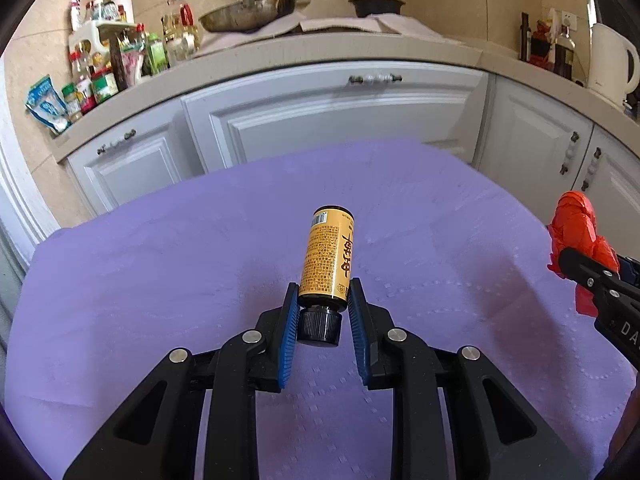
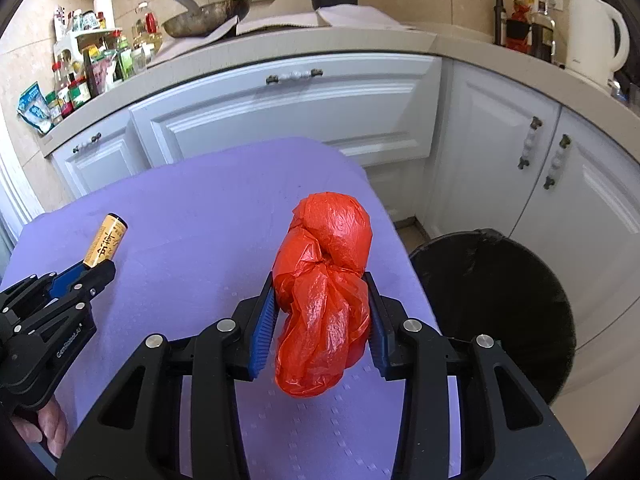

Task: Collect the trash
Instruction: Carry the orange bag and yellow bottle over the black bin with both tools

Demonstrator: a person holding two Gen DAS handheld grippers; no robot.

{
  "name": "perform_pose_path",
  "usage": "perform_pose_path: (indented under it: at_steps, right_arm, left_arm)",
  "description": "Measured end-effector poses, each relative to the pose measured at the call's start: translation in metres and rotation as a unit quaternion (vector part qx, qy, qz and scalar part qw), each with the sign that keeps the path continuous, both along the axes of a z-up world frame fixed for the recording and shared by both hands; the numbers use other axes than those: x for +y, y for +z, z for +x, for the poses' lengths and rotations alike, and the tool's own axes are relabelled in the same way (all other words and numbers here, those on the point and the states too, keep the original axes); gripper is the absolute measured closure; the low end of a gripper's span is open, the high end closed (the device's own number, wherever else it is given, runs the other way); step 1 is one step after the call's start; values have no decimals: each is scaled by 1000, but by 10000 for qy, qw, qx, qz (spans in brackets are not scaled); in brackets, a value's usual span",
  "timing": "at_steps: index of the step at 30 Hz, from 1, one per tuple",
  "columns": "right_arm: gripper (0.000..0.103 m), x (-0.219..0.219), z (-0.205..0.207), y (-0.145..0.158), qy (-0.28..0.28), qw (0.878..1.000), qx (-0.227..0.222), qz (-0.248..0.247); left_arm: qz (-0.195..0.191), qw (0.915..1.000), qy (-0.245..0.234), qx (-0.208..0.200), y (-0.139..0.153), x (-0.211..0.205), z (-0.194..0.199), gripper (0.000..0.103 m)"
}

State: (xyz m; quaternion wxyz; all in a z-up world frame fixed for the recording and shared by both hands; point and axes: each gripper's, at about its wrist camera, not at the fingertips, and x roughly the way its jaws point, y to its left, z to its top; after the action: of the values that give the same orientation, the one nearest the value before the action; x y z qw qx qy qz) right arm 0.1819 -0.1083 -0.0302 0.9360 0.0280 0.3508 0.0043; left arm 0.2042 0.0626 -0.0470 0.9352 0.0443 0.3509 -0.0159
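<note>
Bottle point(image 1: 328, 256): yellow label, black cap, clamped near the cap by the left gripper point(image 1: 324, 300), frame centre, above the purple cloth point(image 1: 160, 280). Red bag point(image 2: 324, 292): pinched in the right gripper point(image 2: 322, 312), centre. Step judged: both items were lifted clear; carriage to the black bin point(image 2: 492, 304), right of frame, was called for next. White cabinets point(image 2: 280, 120) and a cluttered counter point(image 1: 280, 52) were noted behind.
</note>
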Motion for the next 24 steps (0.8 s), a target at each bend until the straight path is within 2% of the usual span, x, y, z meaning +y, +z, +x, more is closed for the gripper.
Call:
perform_pose_path:
  at_steps: [10,24]
  right_arm:
    - [64,-22,-36,23,-333,9988,-338,-96]
    - [64,-106,-76,35,-1296,9895,-590,-247]
  left_arm:
    - [-160,9988,-260,-373,29,-20,-30,78]
    - [-375,9912,-1085,-665,46,-102,-57,78]
